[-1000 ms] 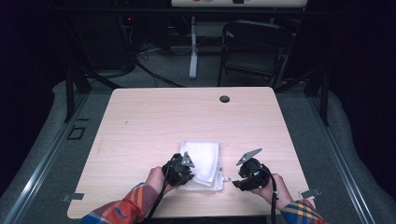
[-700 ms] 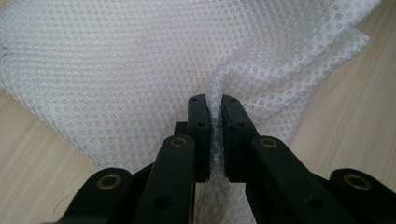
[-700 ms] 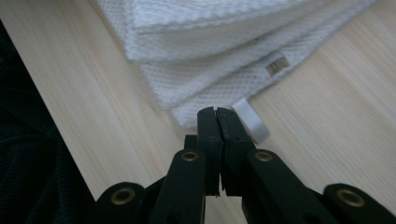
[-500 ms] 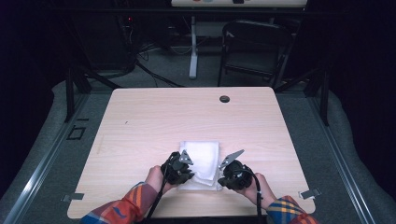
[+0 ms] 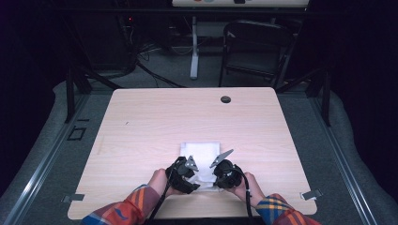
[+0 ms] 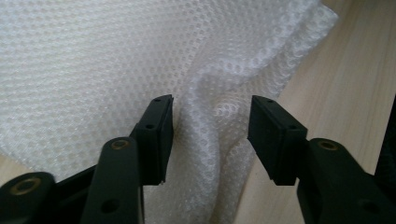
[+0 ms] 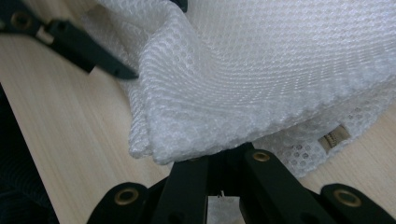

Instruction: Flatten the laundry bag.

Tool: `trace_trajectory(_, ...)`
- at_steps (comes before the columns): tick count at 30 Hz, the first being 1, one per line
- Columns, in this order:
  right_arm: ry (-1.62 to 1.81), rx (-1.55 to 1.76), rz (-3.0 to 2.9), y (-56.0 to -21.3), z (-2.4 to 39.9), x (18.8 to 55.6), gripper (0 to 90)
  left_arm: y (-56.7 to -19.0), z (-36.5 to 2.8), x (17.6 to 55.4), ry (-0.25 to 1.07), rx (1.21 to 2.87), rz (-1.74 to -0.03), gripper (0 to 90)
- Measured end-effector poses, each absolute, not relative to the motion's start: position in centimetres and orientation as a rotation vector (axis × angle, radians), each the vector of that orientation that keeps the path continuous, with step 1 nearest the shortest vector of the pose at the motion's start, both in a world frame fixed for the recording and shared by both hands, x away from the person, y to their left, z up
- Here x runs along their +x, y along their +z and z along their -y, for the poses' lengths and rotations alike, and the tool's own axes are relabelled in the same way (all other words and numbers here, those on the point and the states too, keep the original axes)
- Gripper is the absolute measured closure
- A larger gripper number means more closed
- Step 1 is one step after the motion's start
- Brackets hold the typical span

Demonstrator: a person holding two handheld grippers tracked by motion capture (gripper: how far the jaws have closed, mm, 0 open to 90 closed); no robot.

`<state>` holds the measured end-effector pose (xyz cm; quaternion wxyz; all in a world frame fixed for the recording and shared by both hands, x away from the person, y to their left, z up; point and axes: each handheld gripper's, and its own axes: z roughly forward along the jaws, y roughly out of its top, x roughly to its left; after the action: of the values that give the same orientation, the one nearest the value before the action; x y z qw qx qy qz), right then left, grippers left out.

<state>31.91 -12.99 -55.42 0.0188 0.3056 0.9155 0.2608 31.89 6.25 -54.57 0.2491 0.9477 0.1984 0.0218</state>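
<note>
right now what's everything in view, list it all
mesh cloth: one, white, folded, near edge of table, small tag at a corner
table: one, light wood, centre
grommet: one, dark, far side of tabletop
chair: one, black, behind table
left claw: one, black, jaws apart around a raised cloth fold, having just opened
right claw: one, black, shut on cloth edge
hands: two, plaid sleeves, bottom of high view
</note>
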Motion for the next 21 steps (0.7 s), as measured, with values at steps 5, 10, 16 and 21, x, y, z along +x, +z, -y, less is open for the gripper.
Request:
trace_trajectory(5, 0.870, 1.005, -2.806, -55.35, 13.12, 32.26, 90.0, -54.79, -5.92, 31.65, 0.090, 2.607, -0.514, 44.1)
trace_trajectory(10, 0.840, 0.990, -2.822, -55.30, 13.20, 32.54, 90.0, -55.13, -5.64, 31.38, 0.178, 2.639, -0.489, 58.2)
trace_trajectory(16, 0.833, 0.978, -2.822, -55.51, 13.12, 32.46, 89.7, -55.15, -5.44, 31.19, 0.270, 2.650, -0.487, 74.2)
trace_trajectory(21, 0.836, 0.988, -2.824, -55.86, 13.14, 32.23, 89.4, -54.82, -5.96, 31.64, 0.226, 2.612, -0.533, 81.9)
